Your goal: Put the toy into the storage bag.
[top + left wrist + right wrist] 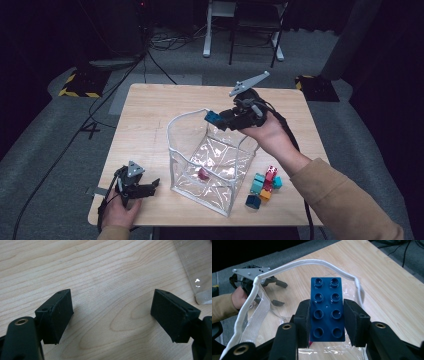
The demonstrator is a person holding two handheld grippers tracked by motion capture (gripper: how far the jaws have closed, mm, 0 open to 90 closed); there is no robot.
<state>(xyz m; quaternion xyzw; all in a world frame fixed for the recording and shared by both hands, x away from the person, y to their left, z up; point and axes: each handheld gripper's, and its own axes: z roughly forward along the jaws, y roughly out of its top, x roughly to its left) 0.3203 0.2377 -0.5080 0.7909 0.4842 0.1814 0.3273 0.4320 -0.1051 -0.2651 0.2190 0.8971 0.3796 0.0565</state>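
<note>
Currently right gripper (326, 315) clamps a blue brick (327, 310), held over the bag's (200, 150) rim. Pink block (203, 174) lies inside the bag. Left gripper (112, 315) gapes wide, empty, on the desk (150, 110) left of the bag.

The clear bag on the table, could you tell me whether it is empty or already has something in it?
Not empty: the clear bag stands open with one reddish piece on its bottom, and the right gripper holds a blue brick over its rim.

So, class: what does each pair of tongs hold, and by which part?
Right tongs: blue brick, pinched across its long sides near one end. Left tongs: nothing, open.
</note>
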